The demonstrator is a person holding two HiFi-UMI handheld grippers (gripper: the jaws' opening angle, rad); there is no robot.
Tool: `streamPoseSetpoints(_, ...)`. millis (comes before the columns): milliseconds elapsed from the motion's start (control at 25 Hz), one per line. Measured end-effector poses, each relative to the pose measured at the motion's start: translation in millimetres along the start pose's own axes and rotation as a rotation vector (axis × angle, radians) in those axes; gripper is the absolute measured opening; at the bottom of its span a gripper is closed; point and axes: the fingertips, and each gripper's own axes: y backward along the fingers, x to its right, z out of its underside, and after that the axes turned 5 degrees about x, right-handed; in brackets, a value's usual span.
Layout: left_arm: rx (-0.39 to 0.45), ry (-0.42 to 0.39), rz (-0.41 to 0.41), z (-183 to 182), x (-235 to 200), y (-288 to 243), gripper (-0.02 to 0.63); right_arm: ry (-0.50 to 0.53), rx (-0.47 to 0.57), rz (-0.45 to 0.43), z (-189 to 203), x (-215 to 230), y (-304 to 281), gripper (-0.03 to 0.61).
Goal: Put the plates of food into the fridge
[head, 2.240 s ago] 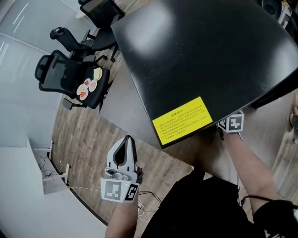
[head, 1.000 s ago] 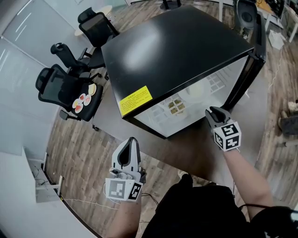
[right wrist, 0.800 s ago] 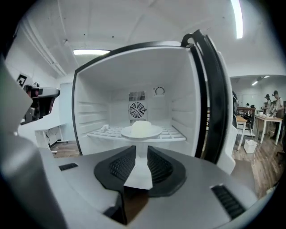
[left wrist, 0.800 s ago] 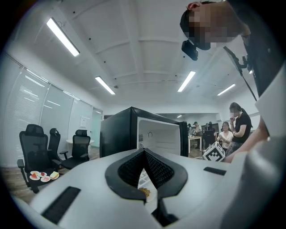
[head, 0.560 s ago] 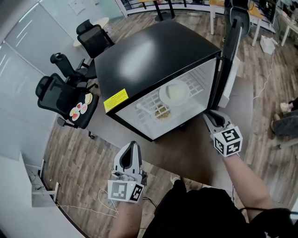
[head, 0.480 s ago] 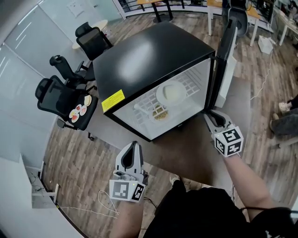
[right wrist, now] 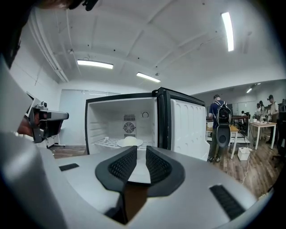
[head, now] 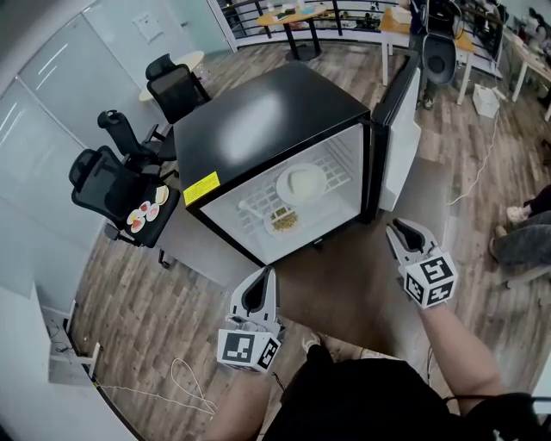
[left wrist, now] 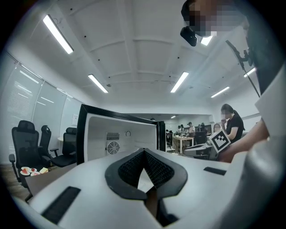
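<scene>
The black fridge (head: 267, 129) stands with its door (head: 394, 138) swung wide to the right. On its white wire rack sit a pale plate (head: 301, 181) and a smaller dish of food (head: 282, 220). Another plate of food (head: 146, 212) lies on a black office chair to the left, also seen as the plate (left wrist: 31, 170) low at the left. My left gripper (head: 258, 291) hovers in front of the fridge, shut and empty (left wrist: 144, 151). My right gripper (head: 403, 232) is below the door, its jaws just closing but still apart (right wrist: 137, 147) with nothing between them.
Black office chairs (head: 112, 172) stand left of the fridge beside a glass wall. A grey mat (head: 344, 276) lies in front of the fridge. A cable (head: 185, 383) loops on the wood floor. Tables (head: 293, 21) and people (right wrist: 219, 129) are further back.
The fridge door has swung from nearly shut to wide open, showing the rack and plates. Both grippers have drawn back from the fridge, the right one coming away from the door.
</scene>
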Motion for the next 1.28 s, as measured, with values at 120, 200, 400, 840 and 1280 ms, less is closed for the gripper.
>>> streamPoseSetpoints(120,-0.003,-0.001,0.012,-0.8,13.8,-2.1,0.003,0.011,0.007,-0.008,-5.5,2.9,13.6,0.039)
streamPoseSetpoints(200,-0.012,-0.003,0.017,-1.5,20.8,-1.9,0.003,0.012,0.012,-0.007,-9.1,5.8,22.2,0.026)
streamPoseSetpoints(400,-0.024,-0.005,0.023,2.7,30.4,-3.2,0.003,0.023,0.04,-0.001,-17.7,10.5,39.4,0.009)
streamPoseSetpoints(840,-0.02,-0.008,0.04,-0.7,29.7,-25.2,0.003,-0.004,0.057,0.074,-10.9,30.3,54.2,0.008)
streamPoseSetpoints(1280,-0.001,-0.048,0.037,-14.2,16.9,-23.5,0.003,-0.009,0.1,0.11,-19.5,28.7,54.8,0.008)
